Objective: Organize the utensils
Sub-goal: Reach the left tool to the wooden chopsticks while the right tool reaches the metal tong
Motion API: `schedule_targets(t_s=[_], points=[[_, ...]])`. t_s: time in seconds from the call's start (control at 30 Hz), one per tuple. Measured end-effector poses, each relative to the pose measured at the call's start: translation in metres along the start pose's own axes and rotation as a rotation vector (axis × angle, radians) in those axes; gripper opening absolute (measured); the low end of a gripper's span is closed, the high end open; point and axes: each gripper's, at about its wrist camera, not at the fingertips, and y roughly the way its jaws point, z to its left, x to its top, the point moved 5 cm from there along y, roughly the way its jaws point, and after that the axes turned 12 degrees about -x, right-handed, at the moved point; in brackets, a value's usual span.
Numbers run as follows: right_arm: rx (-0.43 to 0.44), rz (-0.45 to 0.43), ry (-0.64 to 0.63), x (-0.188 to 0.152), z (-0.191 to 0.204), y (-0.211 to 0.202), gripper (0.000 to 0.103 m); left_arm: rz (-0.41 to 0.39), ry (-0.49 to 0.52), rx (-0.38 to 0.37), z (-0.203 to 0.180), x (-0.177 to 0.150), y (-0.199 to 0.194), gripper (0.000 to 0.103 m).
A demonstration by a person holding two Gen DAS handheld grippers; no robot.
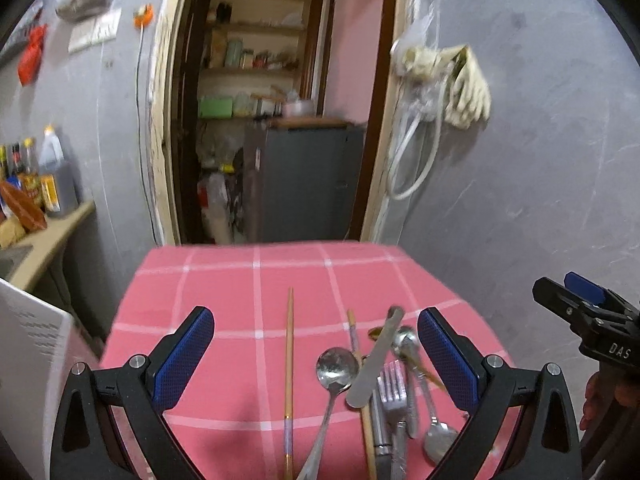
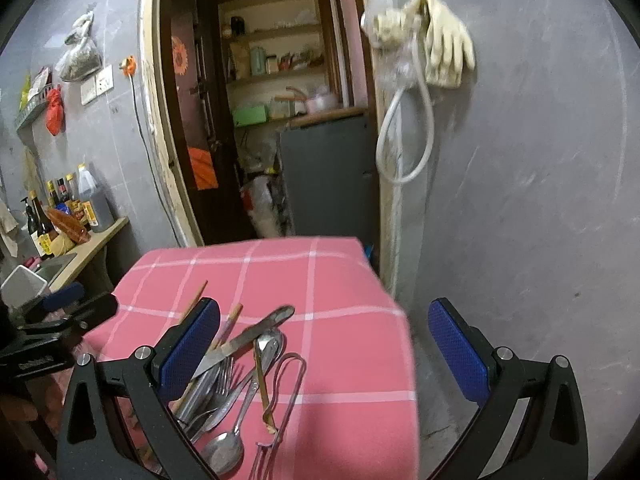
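Setting: a kitchen corner with grey walls and an open doorway (image 1: 276,120) to a pantry with shelves.
Bench: a small bench under a pink checked cloth (image 1: 224,288), standing in front of the doorway.
Utensils: a loose pile on the near side of the cloth, toward the right in the left wrist view.
Pile contents: a spoon (image 1: 334,376), a knife (image 1: 376,360), a fork (image 1: 394,392), a second spoon (image 1: 404,342) and more cutlery crossing one another, touching.
Chopstick: one chopstick (image 1: 290,364) lies apart, just left of the pile, pointing toward the doorway.
Tongs: thin wire tongs (image 2: 286,396) lie at the right edge of the pile in the right wrist view.
Left gripper: the left gripper (image 1: 316,348) hangs over the near part of the bench; jaws spread wide, grasping nothing; the pile lies between and below them.
Right gripper: the right gripper (image 2: 324,340) hangs over the bench's right edge; jaws released, empty; its left finger is in front of the pile.
Wall: pale rubber gloves (image 2: 446,50) and a loop of hose (image 2: 404,140) hang right of the doorway.
Side counter: bottles (image 2: 68,208) stand on a counter at the left.
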Motion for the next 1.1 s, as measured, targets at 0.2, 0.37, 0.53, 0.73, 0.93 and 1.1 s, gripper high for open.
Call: schedule_targets(t_s=[0.2,0.37,0.53,0.73,0.93,1.1], points=[[0.058,0.116,0.035,-0.020,0.004,0.047,0.101,0.118,-0.102,-0.008,0.024,-0.016,0.049,0.102],[0.105,0.199,0.023,-0.037,0.016,0.078,0.079,0.191,-0.170,-0.053,0.036,-0.021,0.085,0.099],[0.140,0.279,-0.019,-0.053,0.035,0.099,0.060,0.264,-0.220,-0.123,0.039,-0.025,0.118,0.089],[0.140,0.319,-0.028,-0.070,0.042,0.101,0.050,0.368,-0.190,-0.173,0.028,-0.034,0.142,0.081],[0.140,0.315,-0.010,-0.074,0.039,0.100,0.047,0.470,-0.105,-0.160,0.010,-0.042,0.153,0.064],[0.123,0.337,-0.020,-0.075,0.035,0.100,0.043,0.521,-0.077,-0.113,0.012,-0.039,0.158,0.046]])
